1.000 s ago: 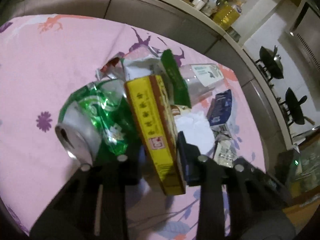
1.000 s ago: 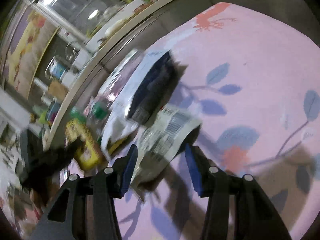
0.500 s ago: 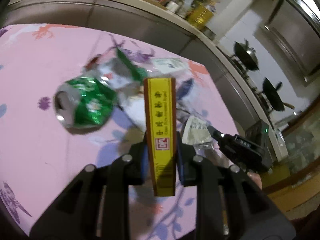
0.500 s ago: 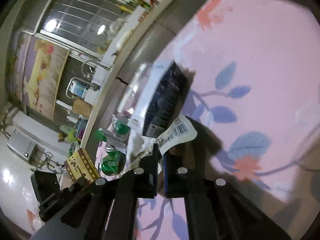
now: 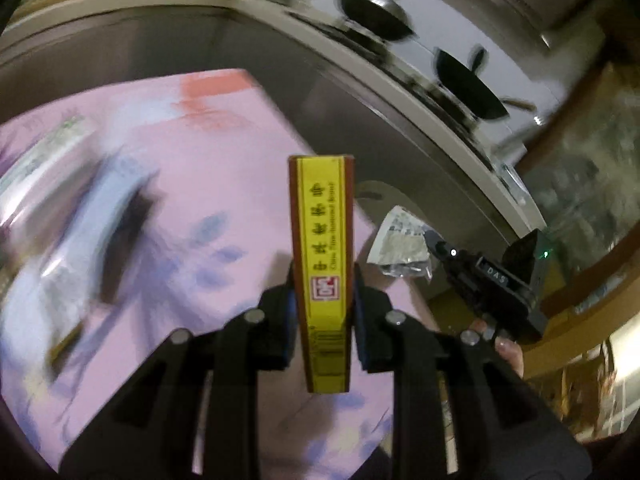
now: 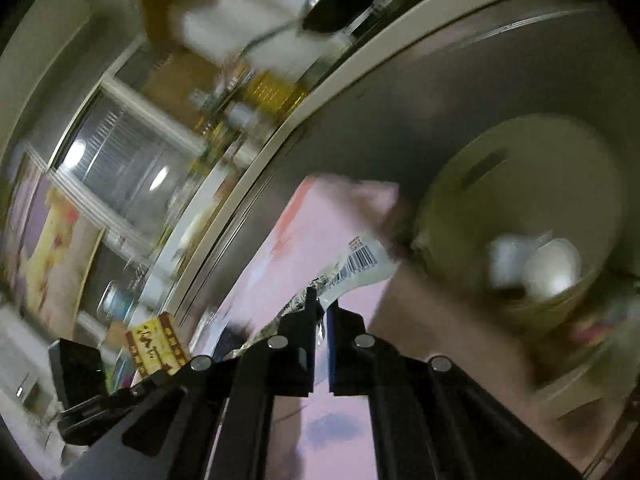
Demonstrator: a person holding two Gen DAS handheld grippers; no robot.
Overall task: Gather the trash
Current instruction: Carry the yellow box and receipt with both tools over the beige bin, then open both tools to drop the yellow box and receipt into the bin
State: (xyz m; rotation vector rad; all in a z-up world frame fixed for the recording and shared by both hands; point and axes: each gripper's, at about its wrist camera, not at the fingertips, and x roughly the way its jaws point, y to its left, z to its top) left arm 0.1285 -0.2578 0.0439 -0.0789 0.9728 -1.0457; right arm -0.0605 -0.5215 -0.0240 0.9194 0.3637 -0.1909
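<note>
My left gripper (image 5: 322, 296) is shut on a long yellow box (image 5: 322, 240) with red edges, held upright above the pink tablecloth (image 5: 192, 184). My right gripper (image 6: 322, 316) is shut on a crumpled white wrapper with a barcode (image 6: 356, 264), raised over the table's corner. In the left wrist view the right gripper (image 5: 432, 242) and its wrapper (image 5: 400, 240) show to the right. In the right wrist view the yellow box (image 6: 156, 346) shows at lower left. A pale round bin (image 6: 520, 216) with white trash inside stands beyond the table edge, right of the wrapper.
Blurred trash, including a dark packet (image 5: 124, 236), lies on the cloth at the left. A steel counter (image 5: 360, 92) runs behind the table, with woks (image 5: 468, 88) on it. The bin's rim (image 5: 384, 196) shows past the table's edge.
Both grippers closed on their items, lifted them off the table and swung right toward the table's corner and the bin. The can and trash pile have left the centre of view.
</note>
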